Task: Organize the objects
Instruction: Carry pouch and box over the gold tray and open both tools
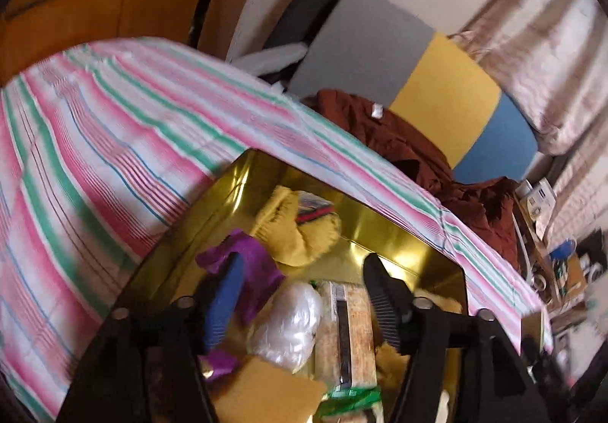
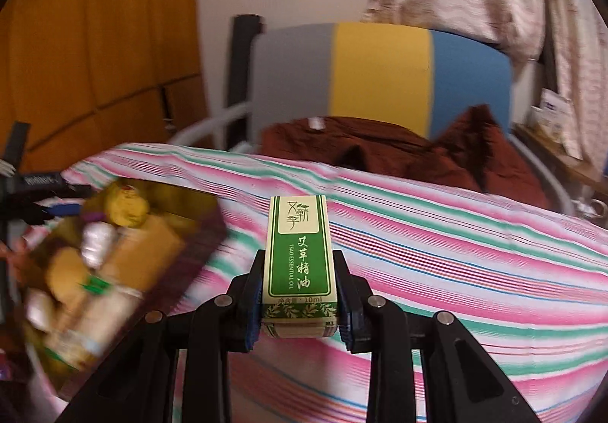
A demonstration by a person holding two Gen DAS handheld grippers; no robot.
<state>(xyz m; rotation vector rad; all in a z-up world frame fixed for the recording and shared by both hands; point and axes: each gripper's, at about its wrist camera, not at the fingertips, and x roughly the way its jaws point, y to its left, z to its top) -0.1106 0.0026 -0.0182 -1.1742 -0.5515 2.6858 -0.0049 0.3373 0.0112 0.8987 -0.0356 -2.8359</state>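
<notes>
Right gripper (image 2: 300,293) was clamped on the green essential-oil box (image 2: 299,259), held above the striped cloth (image 2: 456,252). Left gripper (image 1: 304,293) hung open, empty, over the gold tin (image 1: 399,233).

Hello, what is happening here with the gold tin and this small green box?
A person is sorting small things with two handheld grippers. The right gripper is shut on a green essential oil box, held above the striped cloth. The left gripper stands open over the gold tin, which holds a purple wrapper, a yellow knitted piece and other packets.
</notes>
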